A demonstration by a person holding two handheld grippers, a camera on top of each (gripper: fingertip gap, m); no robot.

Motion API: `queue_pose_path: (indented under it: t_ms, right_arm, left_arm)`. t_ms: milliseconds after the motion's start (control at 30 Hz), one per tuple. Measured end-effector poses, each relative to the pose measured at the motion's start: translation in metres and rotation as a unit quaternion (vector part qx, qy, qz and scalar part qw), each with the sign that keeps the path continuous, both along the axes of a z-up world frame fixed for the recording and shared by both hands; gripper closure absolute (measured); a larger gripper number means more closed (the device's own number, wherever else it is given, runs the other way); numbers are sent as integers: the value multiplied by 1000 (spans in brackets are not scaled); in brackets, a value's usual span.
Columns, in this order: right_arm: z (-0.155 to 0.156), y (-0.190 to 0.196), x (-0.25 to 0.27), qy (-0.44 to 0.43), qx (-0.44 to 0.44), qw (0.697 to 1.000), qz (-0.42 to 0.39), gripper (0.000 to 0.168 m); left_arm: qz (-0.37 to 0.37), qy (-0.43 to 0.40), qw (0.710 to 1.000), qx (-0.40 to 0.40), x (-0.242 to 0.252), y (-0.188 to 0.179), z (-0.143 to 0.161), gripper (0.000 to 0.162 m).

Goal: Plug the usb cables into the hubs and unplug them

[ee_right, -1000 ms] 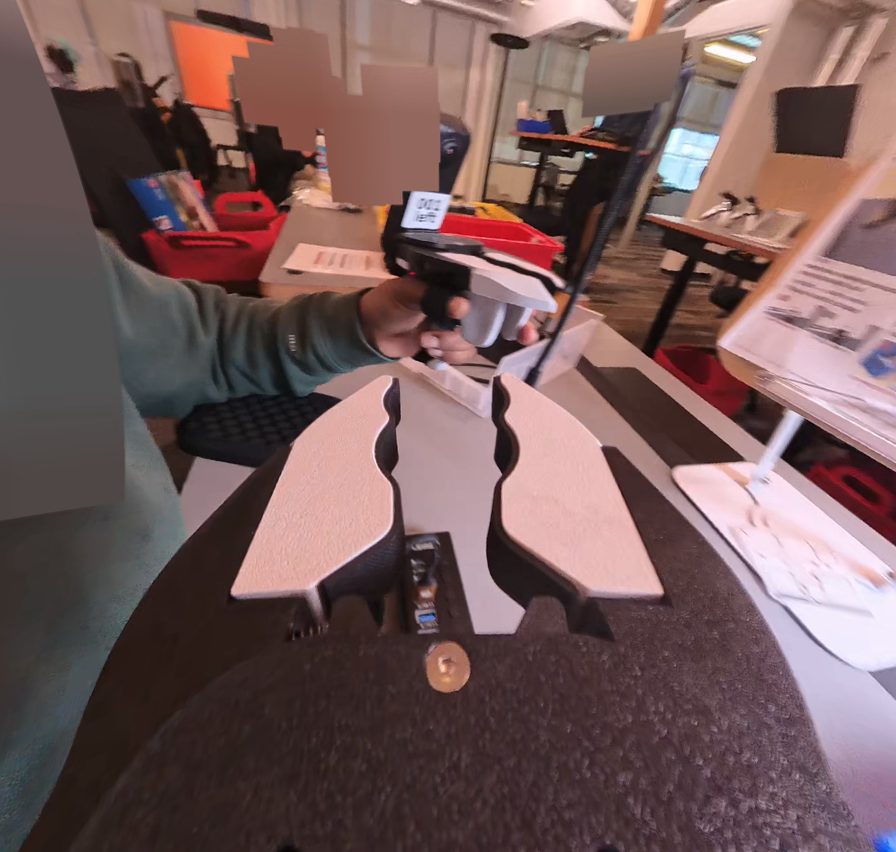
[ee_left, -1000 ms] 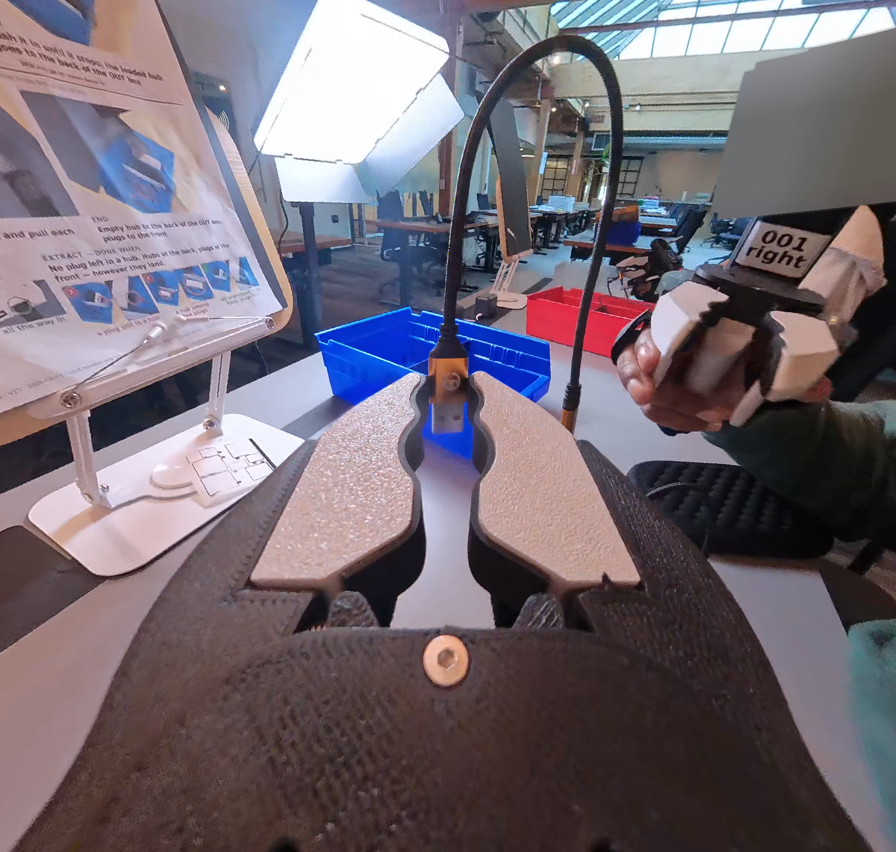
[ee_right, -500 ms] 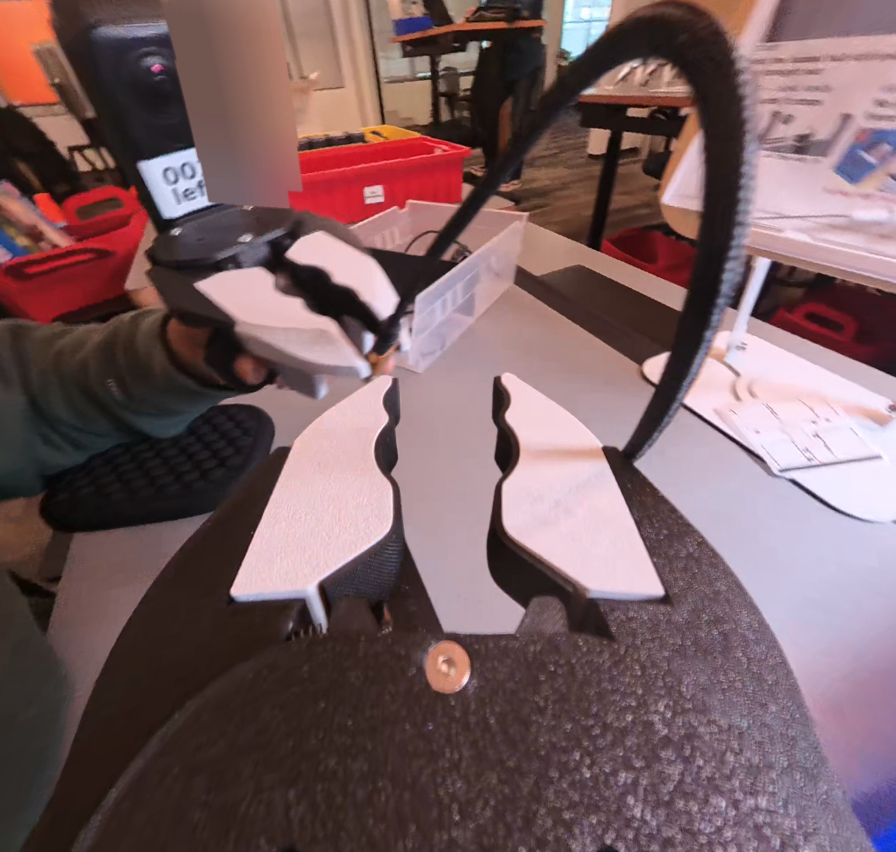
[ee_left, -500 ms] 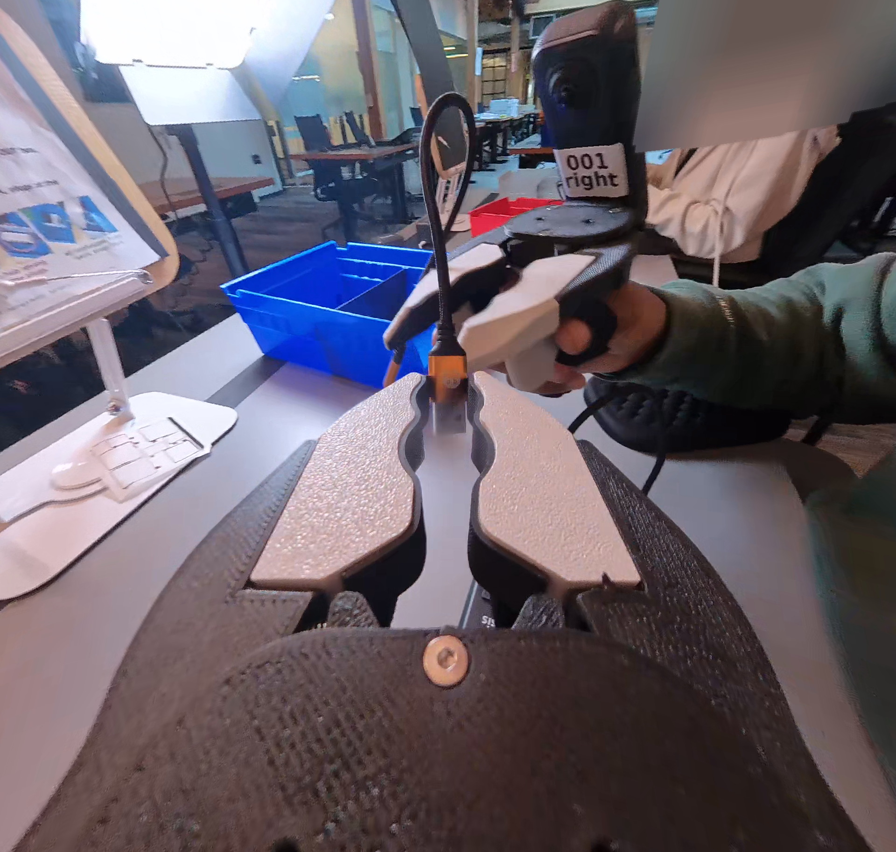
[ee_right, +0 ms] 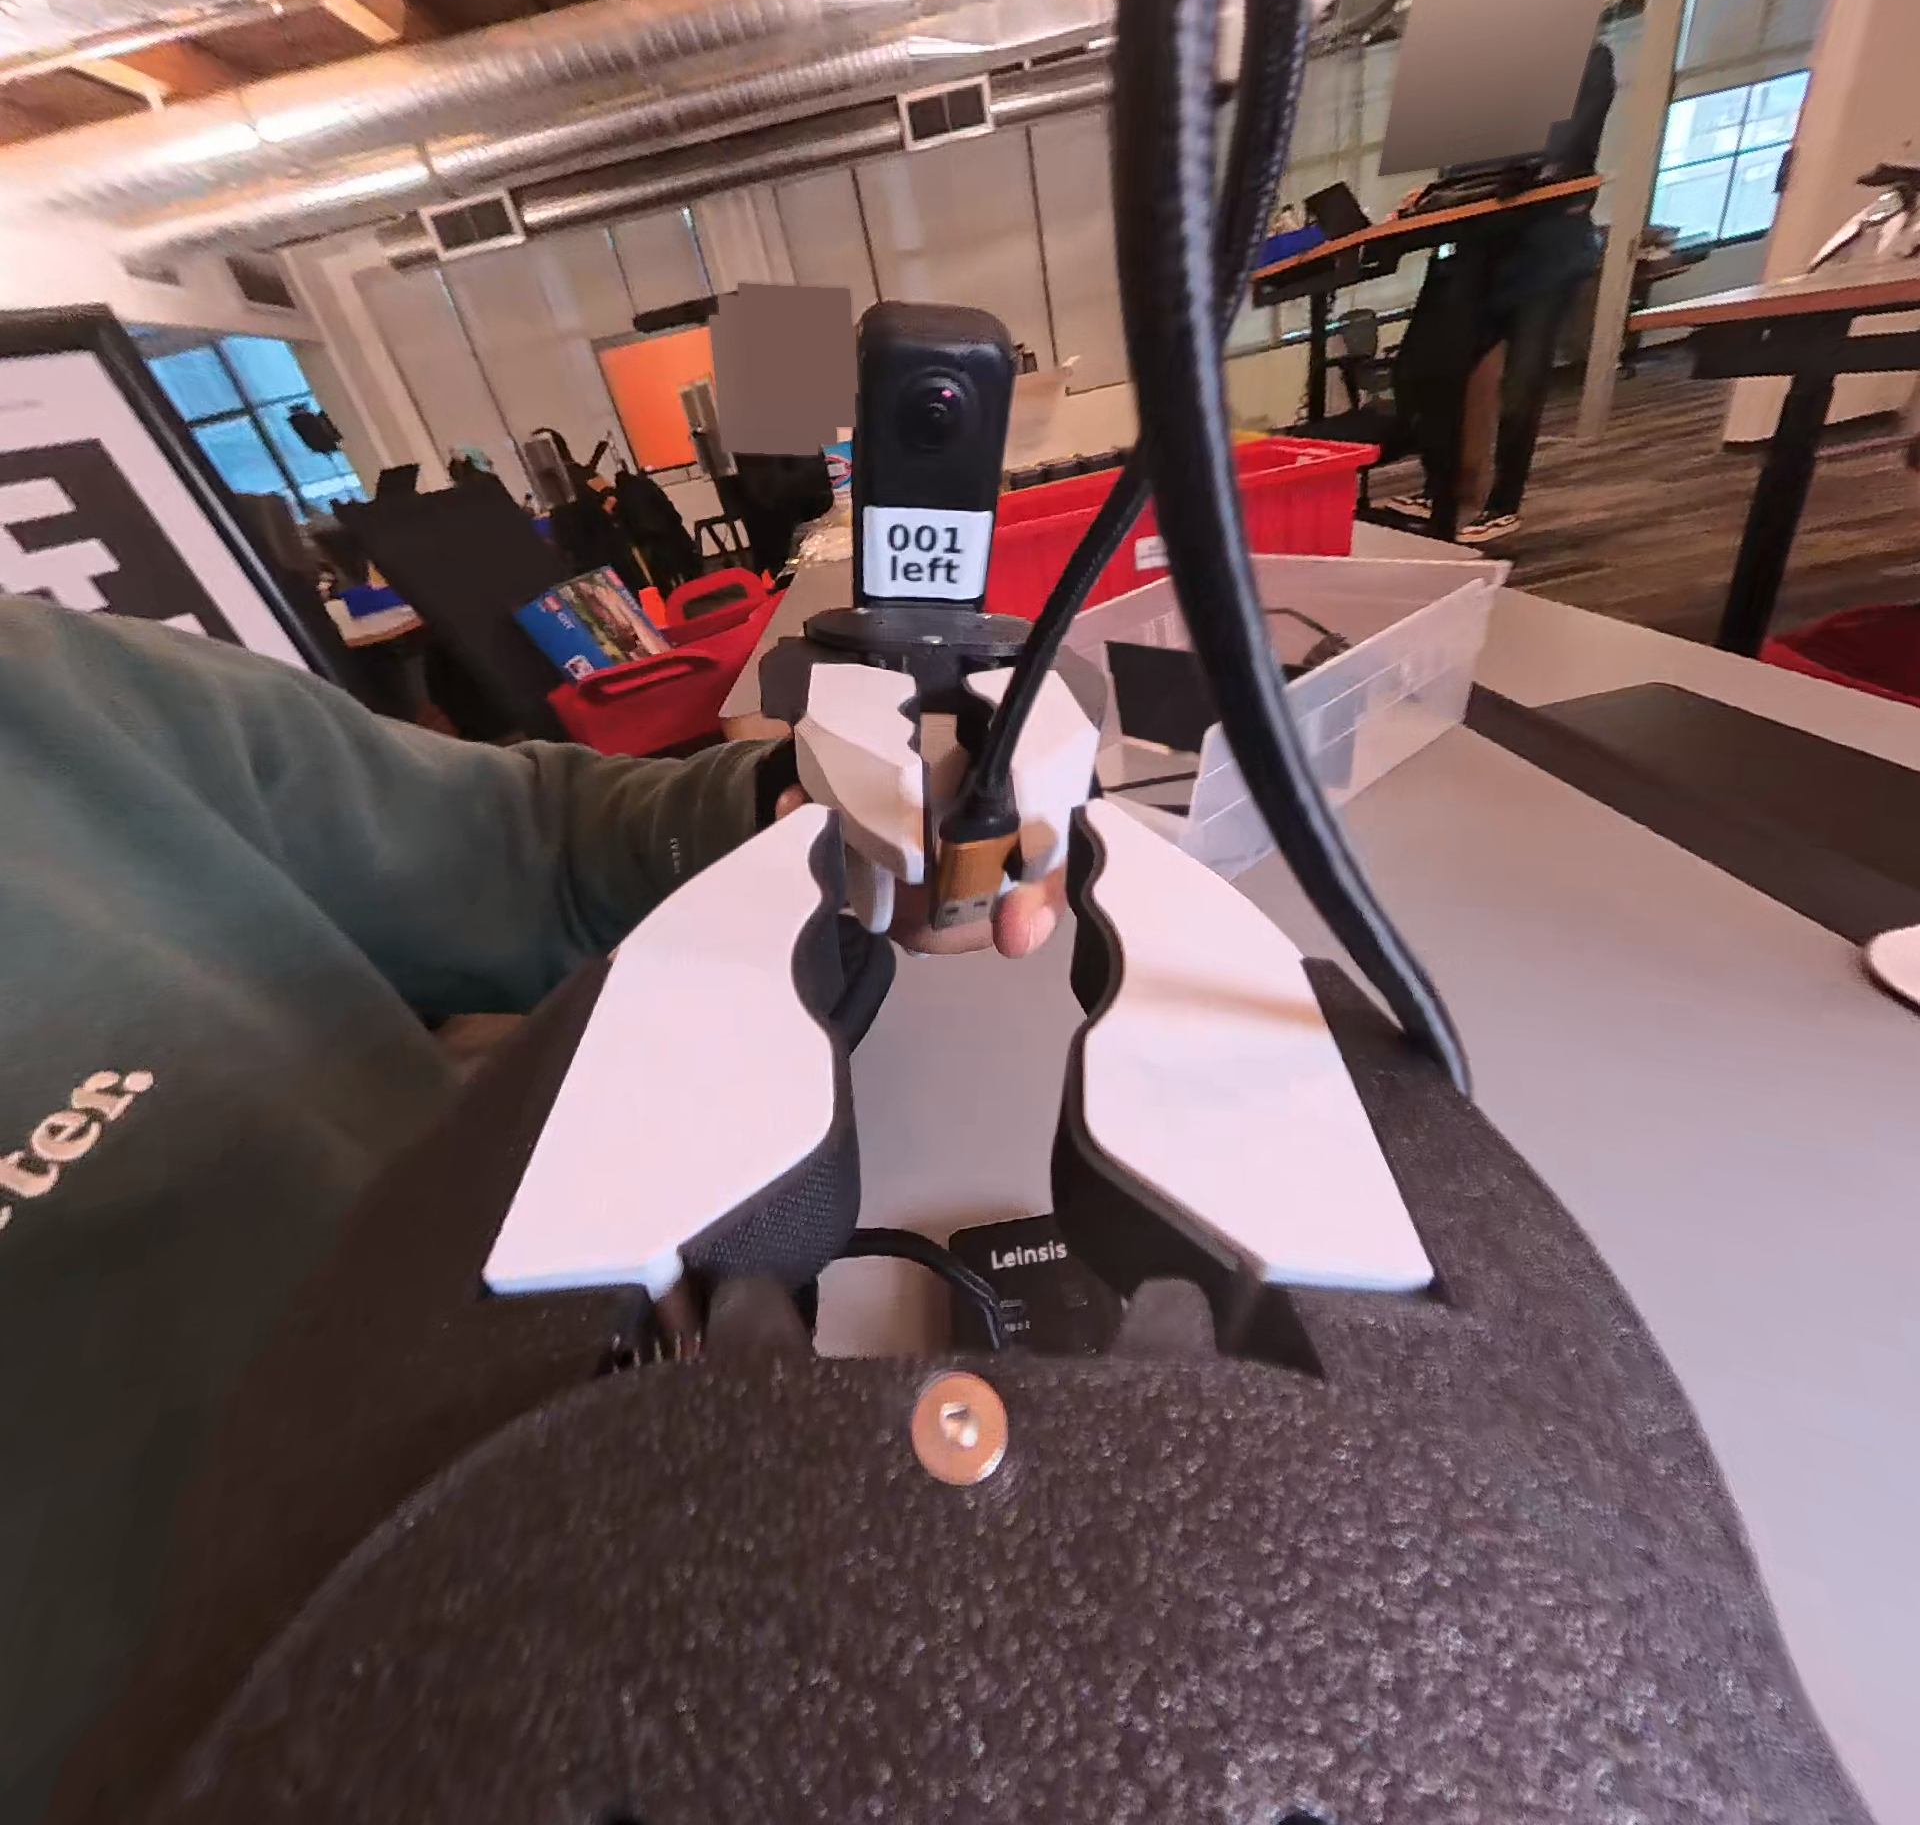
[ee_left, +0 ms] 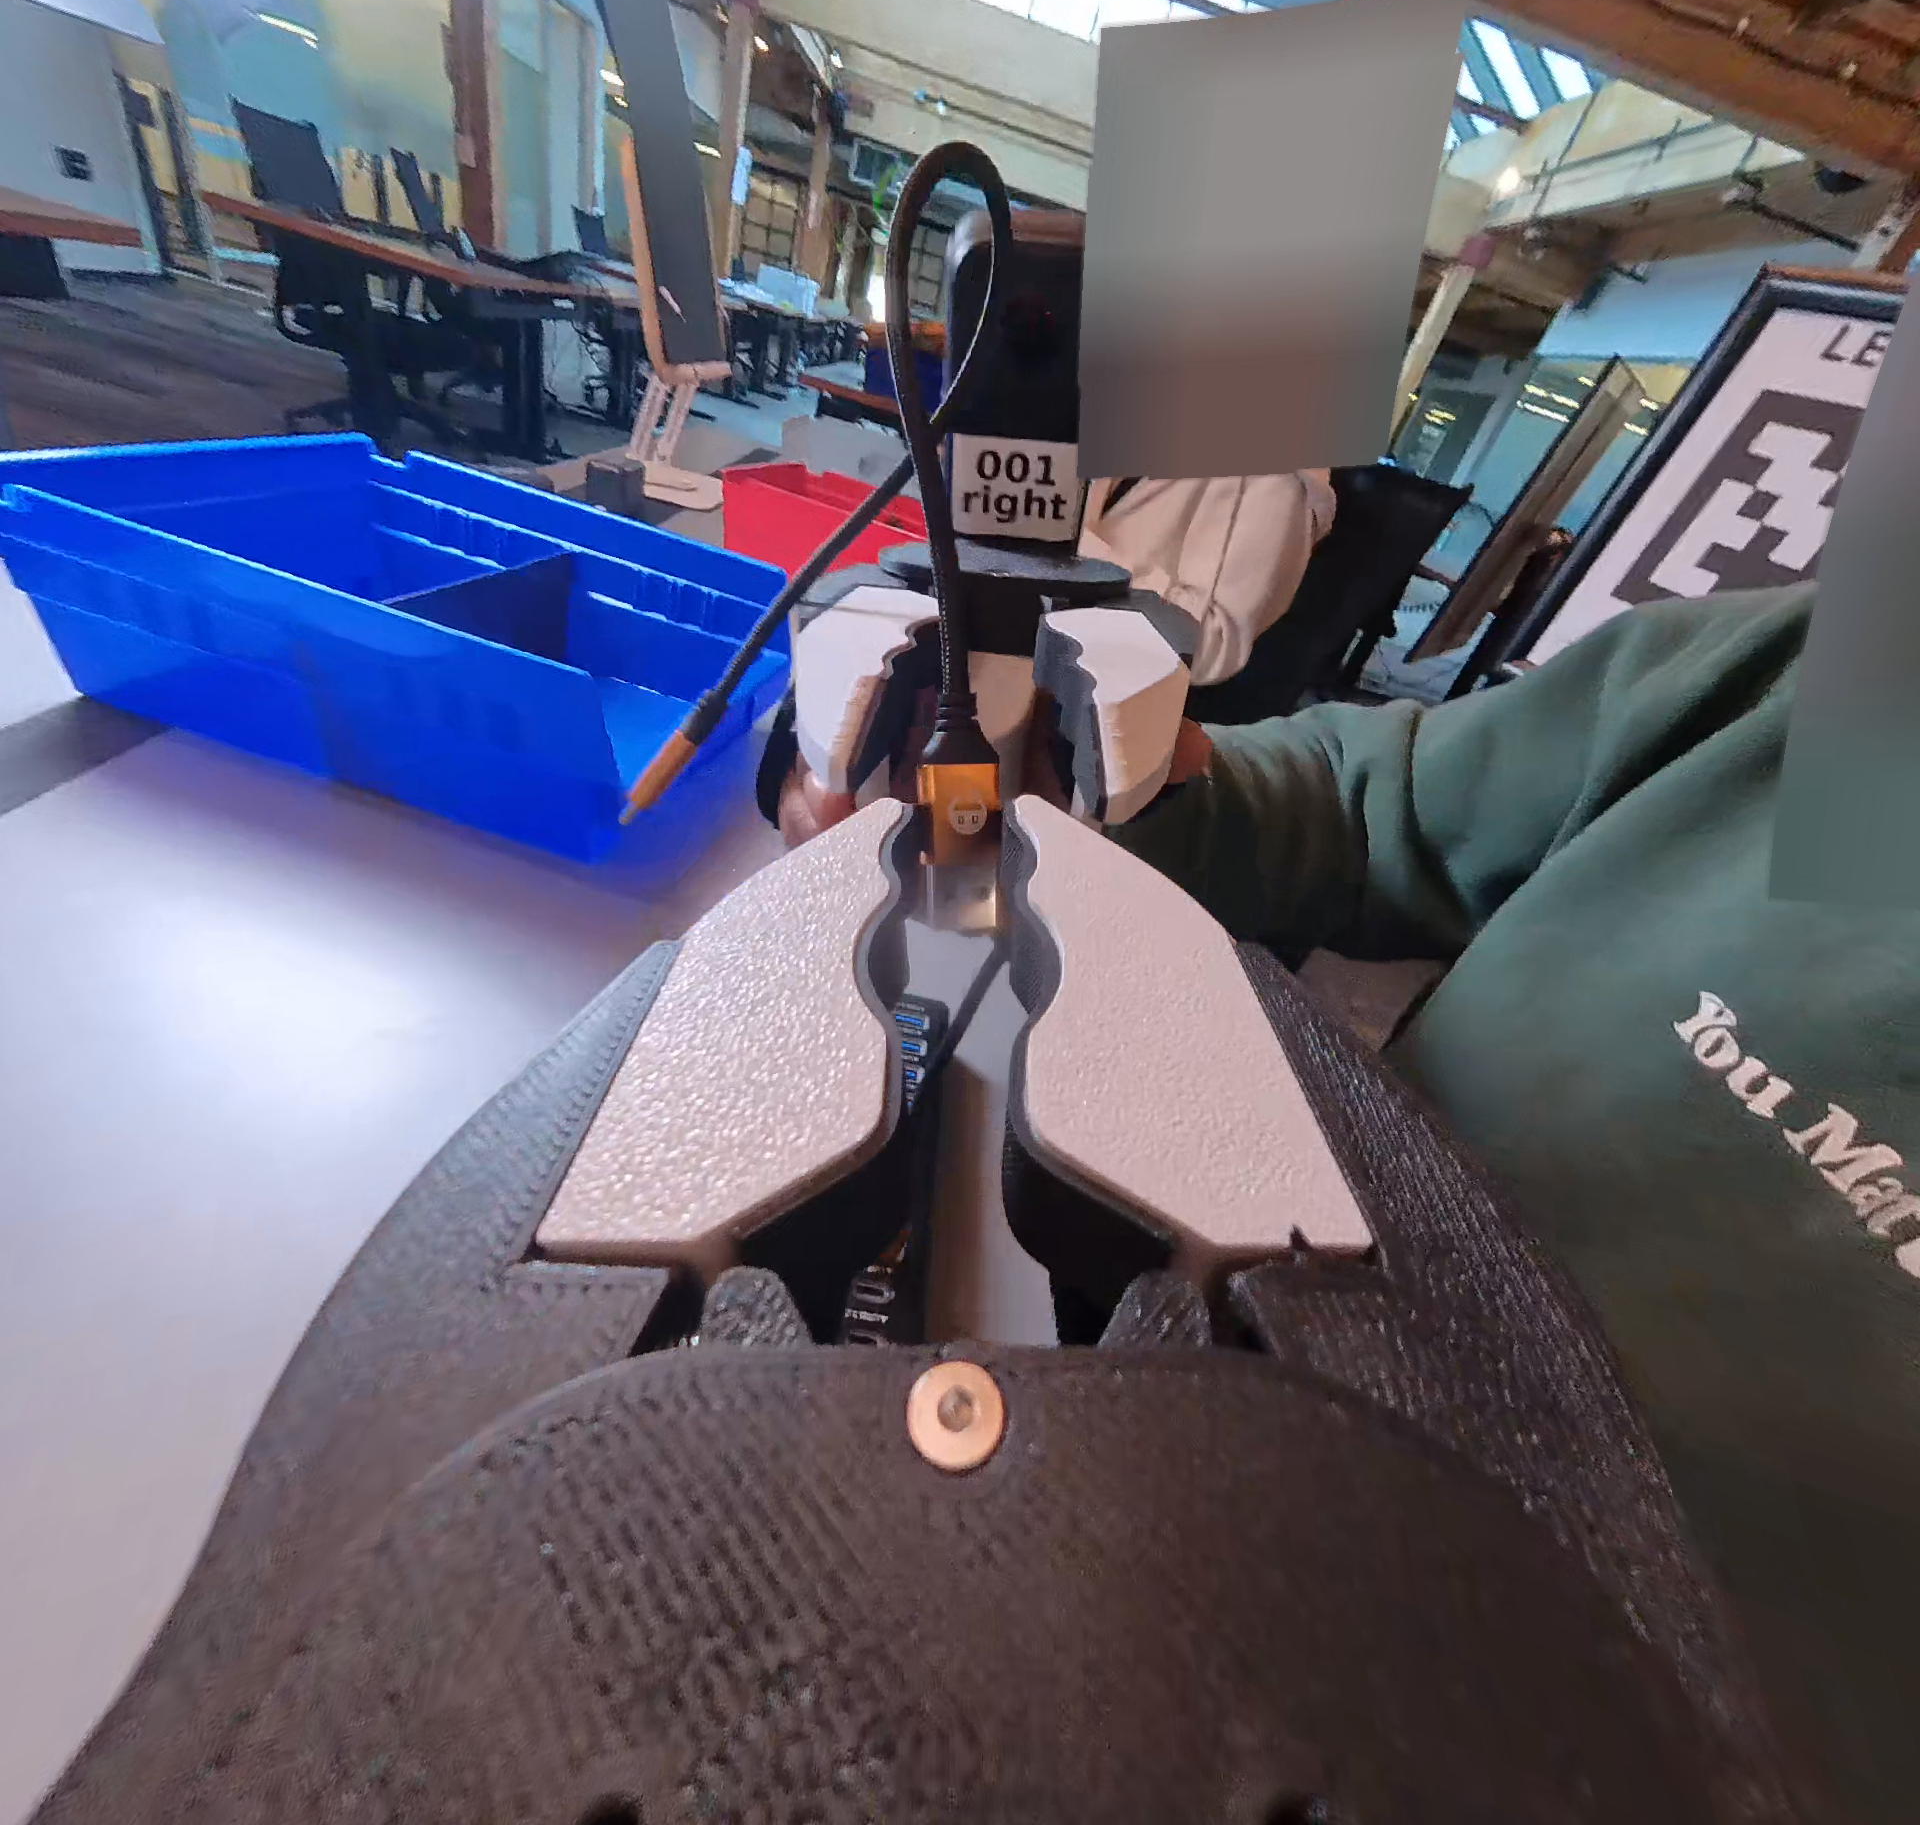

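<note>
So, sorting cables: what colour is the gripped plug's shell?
Orange plug shell, clearest in left wrist view.

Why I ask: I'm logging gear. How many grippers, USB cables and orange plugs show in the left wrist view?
Grippers, left gripper and right gripper: 2
USB cable: 1
Orange plugs: 2
Total: 5

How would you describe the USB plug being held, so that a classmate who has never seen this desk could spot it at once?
Start at the blue bin on the grey table, then move right to the left hand-held gripper in the foreground. The USB plug is pinched at its fingertips, metal end pointing down. Its orange-gold shell on a looping black braided cable distinguishes it from the slimmer free connector dangling by the bin.
</note>
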State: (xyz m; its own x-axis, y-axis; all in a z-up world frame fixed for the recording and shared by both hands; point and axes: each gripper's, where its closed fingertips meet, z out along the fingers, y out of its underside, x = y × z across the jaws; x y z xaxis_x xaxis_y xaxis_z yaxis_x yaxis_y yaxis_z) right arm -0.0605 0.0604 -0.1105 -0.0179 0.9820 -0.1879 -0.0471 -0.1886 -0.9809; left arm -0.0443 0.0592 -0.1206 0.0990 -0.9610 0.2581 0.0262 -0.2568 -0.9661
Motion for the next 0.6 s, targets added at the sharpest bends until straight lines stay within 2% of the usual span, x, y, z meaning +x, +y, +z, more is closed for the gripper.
queue_pose_path:
  t_ms: [133, 333, 600]
  right_arm:
    - [-2, -9, -1, -2, 17, 1000, 26, 135]
    - [-1, -19, 5, 0, 58, 997, 50, 150]
    - [-7, -31, 8, -17, 92, 992, 86, 150]
  left_arm:
    - [-34, -2, 999, -12, 4, -10, -2, 147]
    - [-111, -24, 990, -82, 6, -24, -4, 148]
    - [-164, -20, 979, -118, 7, -36, -11, 147]
